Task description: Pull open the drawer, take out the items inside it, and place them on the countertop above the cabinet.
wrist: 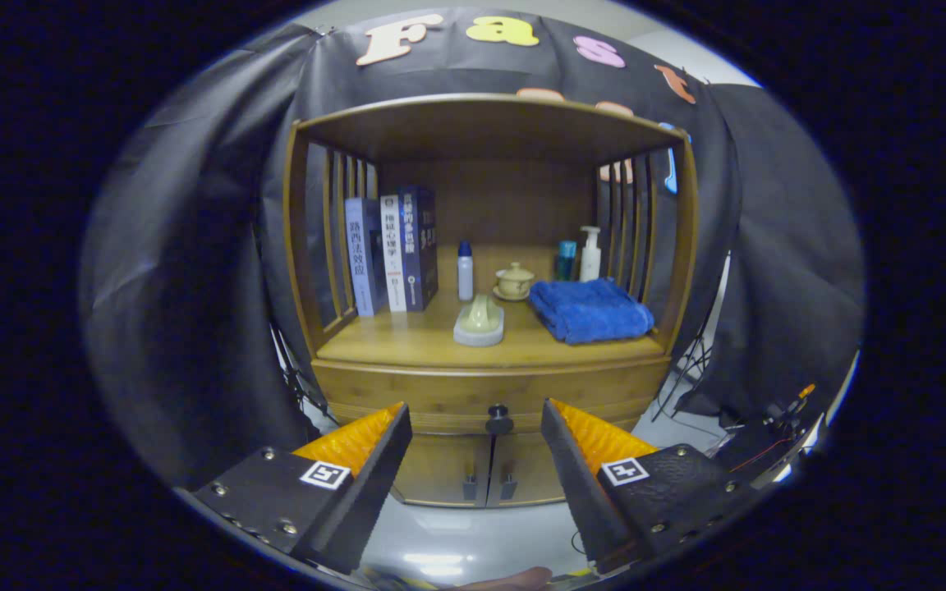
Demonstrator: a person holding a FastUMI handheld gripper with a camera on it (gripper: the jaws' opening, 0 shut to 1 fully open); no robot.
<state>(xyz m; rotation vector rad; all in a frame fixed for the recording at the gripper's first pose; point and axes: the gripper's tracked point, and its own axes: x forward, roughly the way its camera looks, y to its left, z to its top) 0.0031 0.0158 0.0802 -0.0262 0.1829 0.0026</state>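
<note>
The gripper (477, 427) is spread wide, holding and touching nothing. At lower centre of the frame, the drawer (440, 390) knob (498, 419) sits between its fingertips, farther off.

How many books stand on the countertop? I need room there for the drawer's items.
3, upright side by side at the left slats of the countertop: left book, middle book, right book. The gripper is open.

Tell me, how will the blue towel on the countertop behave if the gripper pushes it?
The blue towel looks soft and folded, so it would probably bunch up, not slide stiffly. It seems light. The open gripper is well short of it.
</note>
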